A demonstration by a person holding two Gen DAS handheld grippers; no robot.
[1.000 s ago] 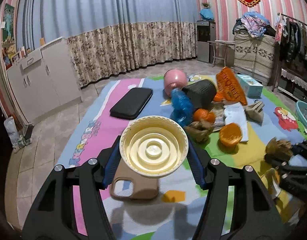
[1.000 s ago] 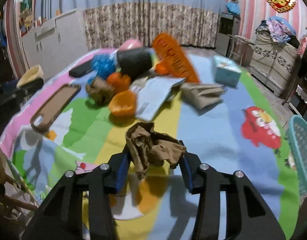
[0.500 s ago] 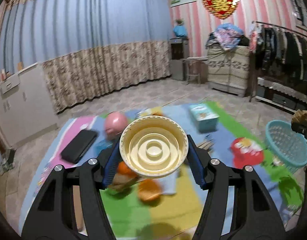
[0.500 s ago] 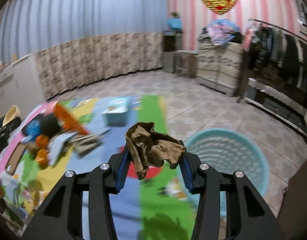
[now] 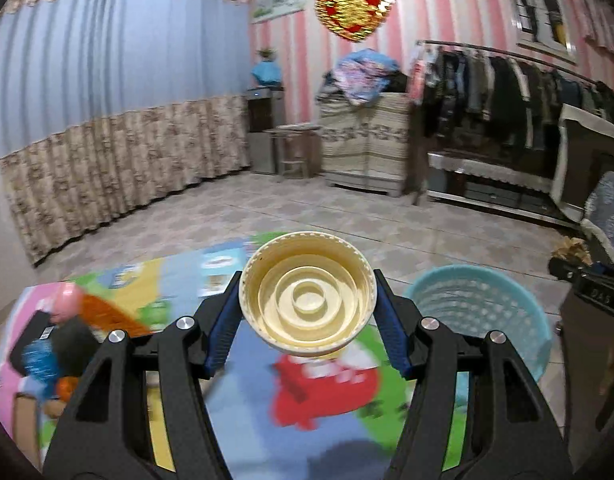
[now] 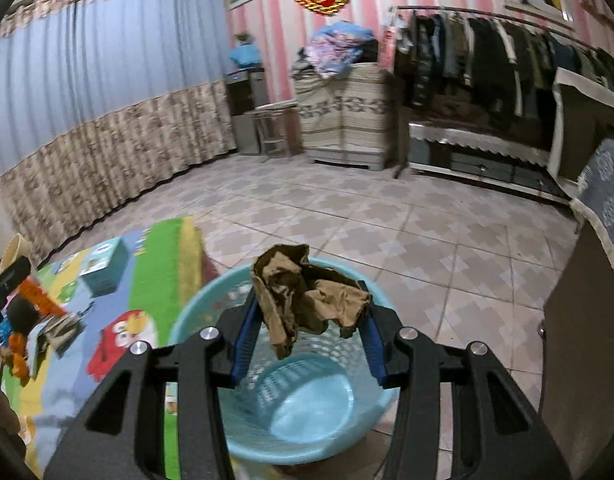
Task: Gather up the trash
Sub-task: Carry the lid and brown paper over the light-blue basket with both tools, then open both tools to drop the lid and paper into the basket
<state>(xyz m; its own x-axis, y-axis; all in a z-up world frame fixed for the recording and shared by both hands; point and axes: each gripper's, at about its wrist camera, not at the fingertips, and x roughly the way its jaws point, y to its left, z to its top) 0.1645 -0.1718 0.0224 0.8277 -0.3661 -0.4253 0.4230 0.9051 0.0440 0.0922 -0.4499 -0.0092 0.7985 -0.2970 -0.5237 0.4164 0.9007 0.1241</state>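
Both hand-held grippers swung from mat clutter to basket [image 6: 307, 420].

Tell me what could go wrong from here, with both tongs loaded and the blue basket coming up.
1. The left tongs clamp the cream lid, but the blue basket sits off to the right, so letting go now would likely drop it on the play mat.
2. The crumpled brown paper in the right tongs hangs over the basket; it is light and could snag on a pad or drift outside.
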